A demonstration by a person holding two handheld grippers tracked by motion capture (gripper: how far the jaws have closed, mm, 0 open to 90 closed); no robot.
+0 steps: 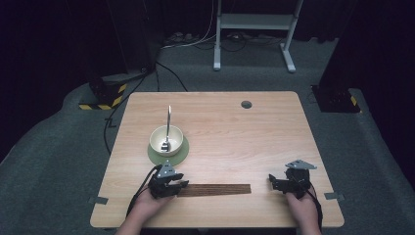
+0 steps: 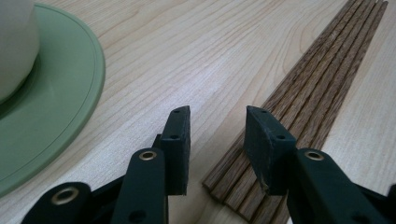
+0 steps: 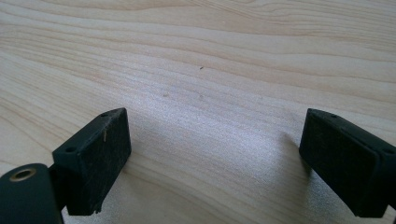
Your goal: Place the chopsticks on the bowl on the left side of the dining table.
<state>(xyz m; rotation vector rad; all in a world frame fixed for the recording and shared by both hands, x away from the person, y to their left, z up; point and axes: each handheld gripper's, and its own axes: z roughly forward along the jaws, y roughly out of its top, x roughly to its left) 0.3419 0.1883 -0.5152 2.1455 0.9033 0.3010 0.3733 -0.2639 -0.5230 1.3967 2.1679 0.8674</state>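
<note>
A flat bundle of dark wooden sticks (image 1: 215,189) (image 2: 322,79) lies along the table's front, between the two hands. My left gripper (image 1: 182,185) (image 2: 217,126) sits low at the bundle's left end. Its jaws stand apart, the right pad just over the end of the sticks and the left pad over bare wood, and nothing is pinched. My right gripper (image 1: 272,181) (image 3: 215,140) rests near the front right, jaws wide over bare tabletop, a little way off the sticks' right end. Behind the left gripper stands a cream bowl (image 1: 166,139) (image 2: 14,42) on a green plate (image 1: 182,152) (image 2: 56,93), with a metal utensil (image 1: 168,122) leaning in it.
The light wooden table (image 1: 244,137) has a round cable hole (image 1: 246,104) at the back. Beyond it on the grey floor are a white frame stand (image 1: 254,24), cables and a hazard-striped base (image 1: 105,95).
</note>
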